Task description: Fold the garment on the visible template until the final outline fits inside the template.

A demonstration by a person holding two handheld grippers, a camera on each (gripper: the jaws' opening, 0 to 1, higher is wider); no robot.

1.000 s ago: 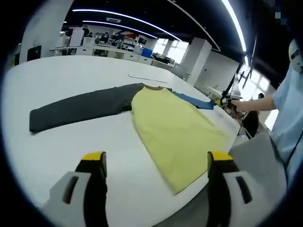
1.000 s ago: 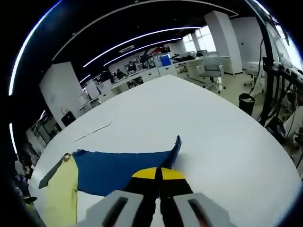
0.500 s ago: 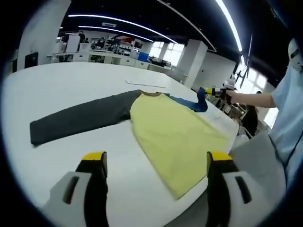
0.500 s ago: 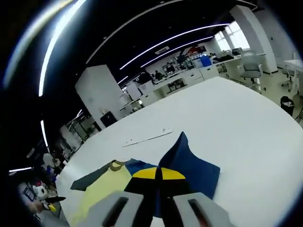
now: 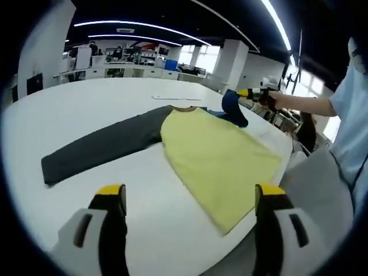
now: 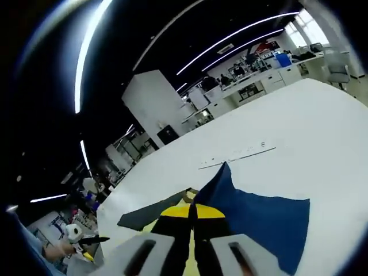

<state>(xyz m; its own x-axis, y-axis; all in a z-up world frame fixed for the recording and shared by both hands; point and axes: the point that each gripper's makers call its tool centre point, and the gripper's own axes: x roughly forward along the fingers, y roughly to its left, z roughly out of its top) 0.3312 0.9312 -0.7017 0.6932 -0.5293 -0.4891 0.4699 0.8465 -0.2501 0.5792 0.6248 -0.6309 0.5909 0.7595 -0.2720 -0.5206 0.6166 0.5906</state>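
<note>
Right claw point(image 6: 192, 214) pinching blue sleeve point(image 6: 259, 215) up; left claw point(image 5: 187, 198) spread; grey sleeve point(image 5: 98, 146) lies straight out sideways.

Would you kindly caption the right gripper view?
Right gripper, shut on blue sleeve, lifts it above the table.

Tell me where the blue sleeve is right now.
In the left gripper view, the blue sleeve hangs lifted in the right gripper, above the yellow body's far shoulder.

The white worktop point(image 5: 115, 92) is brightly lit by ceiling light strips point(image 6: 230, 40) above it, with fisheye bending at edges.
</note>
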